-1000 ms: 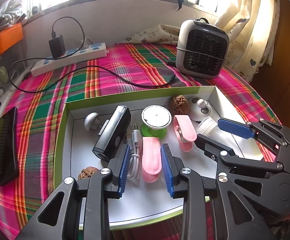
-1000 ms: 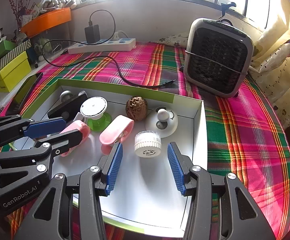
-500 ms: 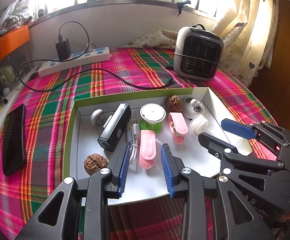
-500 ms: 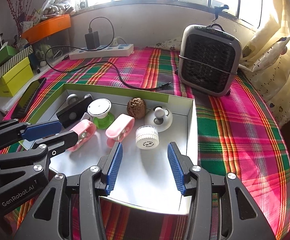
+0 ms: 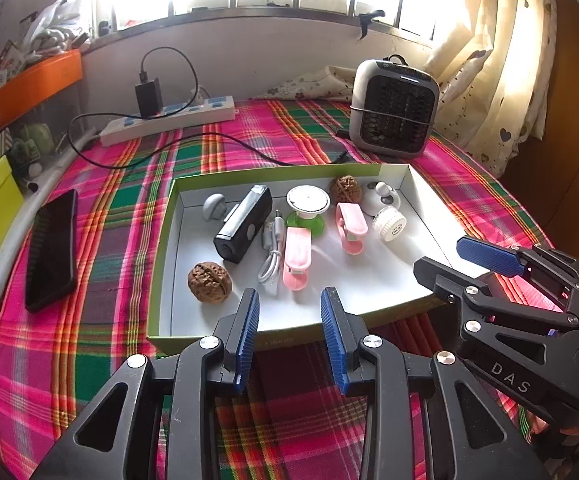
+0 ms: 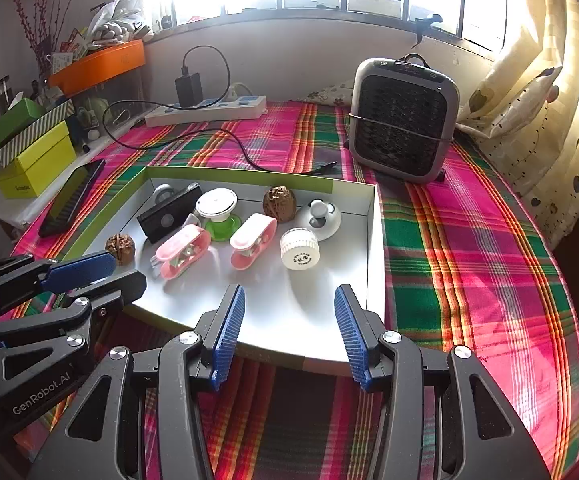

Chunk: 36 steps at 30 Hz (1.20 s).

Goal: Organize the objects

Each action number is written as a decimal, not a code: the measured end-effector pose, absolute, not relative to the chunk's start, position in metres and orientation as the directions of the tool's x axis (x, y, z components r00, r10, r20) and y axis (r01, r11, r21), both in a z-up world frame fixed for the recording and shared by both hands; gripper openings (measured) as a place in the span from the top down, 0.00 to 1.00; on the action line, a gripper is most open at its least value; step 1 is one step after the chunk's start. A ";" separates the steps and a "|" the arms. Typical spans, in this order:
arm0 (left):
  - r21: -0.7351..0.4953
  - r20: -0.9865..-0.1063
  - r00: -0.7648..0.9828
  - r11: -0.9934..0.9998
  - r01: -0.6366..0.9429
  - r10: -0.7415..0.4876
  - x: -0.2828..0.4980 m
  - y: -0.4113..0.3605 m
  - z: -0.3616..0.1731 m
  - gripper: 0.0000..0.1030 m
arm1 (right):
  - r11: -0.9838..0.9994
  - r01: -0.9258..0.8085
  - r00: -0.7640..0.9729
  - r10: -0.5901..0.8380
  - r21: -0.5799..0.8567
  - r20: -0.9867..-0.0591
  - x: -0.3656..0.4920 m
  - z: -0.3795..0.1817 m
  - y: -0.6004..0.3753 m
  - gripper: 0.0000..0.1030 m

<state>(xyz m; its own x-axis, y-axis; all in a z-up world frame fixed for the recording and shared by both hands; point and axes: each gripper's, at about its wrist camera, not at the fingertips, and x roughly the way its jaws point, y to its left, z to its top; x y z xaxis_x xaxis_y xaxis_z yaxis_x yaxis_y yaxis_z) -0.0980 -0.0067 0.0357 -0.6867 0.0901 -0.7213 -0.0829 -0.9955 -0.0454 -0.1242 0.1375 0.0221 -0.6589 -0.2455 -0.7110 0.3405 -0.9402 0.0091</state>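
The box [image 5: 421, 188], a shallow white tray with green outer walls, sits in the middle of the plaid tablecloth [image 5: 101, 336], and everything small that I can see lies inside it. Along its back wall are a grey knob-shaped piece [image 5: 214, 207], a black rectangular device [image 5: 244, 229], a white disc on a green base [image 5: 307, 208], 1 walnut [image 5: 344, 189] and a white round holder with a ball on top [image 5: 383, 197]. Nearer to me lie 2 pink clips [image 5: 298, 258], a coiled white cable [image 5: 271, 256] just beside the left one, a white ribbed cap [image 5: 389, 223] on its side, and a second walnut [image 5: 209, 282] near the left wall.

My left gripper [image 5: 289, 320] hangs over the box's near edge with its blue pads apart and nothing between them. My right gripper [image 6: 287, 320] is over the same edge further right, its pads also apart and empty.

I judge the collecting as largely done, since no loose small item shows on the cloth. What is left, if anything, may be tidying inside the box: the 2 walnuts are well apart and the pieces lie at mixed angles.

Outside the box stay a dark phone [image 5: 51, 246] at the left, a power strip [image 5: 169, 118] with a black charger [image 5: 148, 94] and its cord, and a small grey heater [image 5: 395, 110] at the back right.
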 end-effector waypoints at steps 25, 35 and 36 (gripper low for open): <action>-0.025 -0.761 -0.648 -1.000 0.016 0.009 -0.038 -0.017 0.005 0.70 | -0.950 0.311 -0.638 -0.219 0.013 -0.738 -0.067 0.002 0.155 0.53; -0.004 -0.761 -0.648 -0.999 0.036 -0.020 -0.023 -0.013 -0.001 0.64 | -0.957 0.290 -0.606 -0.185 0.002 -0.774 -0.050 -0.008 0.157 0.40; -0.004 -0.760 -0.650 -0.999 0.037 -0.021 -0.023 -0.013 -0.001 0.63 | -0.957 0.288 -0.598 -0.185 0.006 -0.780 -0.049 -0.009 0.157 0.40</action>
